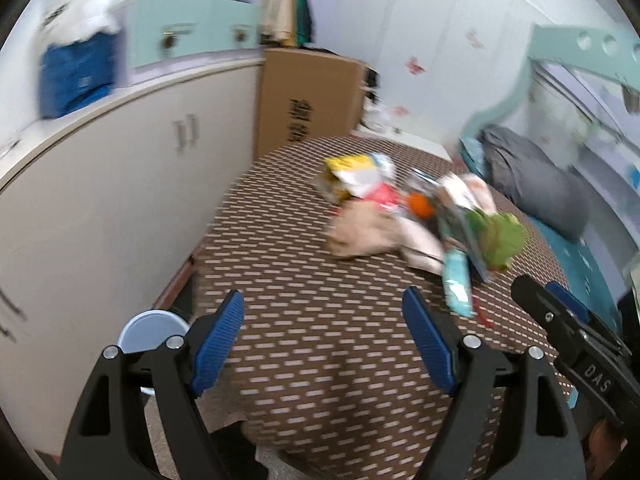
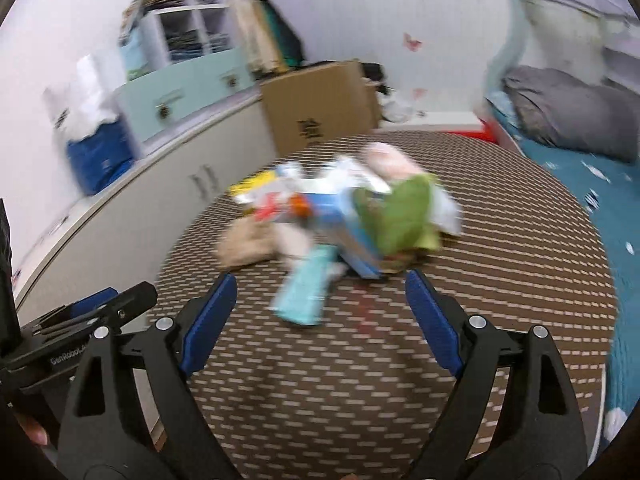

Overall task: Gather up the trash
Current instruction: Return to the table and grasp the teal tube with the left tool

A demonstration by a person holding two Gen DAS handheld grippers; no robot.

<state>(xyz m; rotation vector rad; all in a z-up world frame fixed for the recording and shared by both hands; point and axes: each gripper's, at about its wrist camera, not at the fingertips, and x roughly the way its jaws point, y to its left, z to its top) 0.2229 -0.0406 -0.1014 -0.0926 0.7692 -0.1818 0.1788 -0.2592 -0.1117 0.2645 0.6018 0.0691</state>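
Left wrist view: the trash (image 1: pixel 420 216) lies heaped on the table (image 1: pixel 320 320), well ahead and right of the left gripper (image 1: pixel 324 312), whose jaws gape wide on nothing. Right gripper (image 2: pixel 320 292) also stands wide and empty, the heap just ahead. Blurred crumpled wrappers, a flat teal pack (image 2: pixel 304 292), green bag (image 2: pixel 404 216), tan paper; the brown tablecloth carries pale dashes.

White cabinets (image 1: pixel 100 184), teal-sheeted bed (image 2: pixel 580 184)
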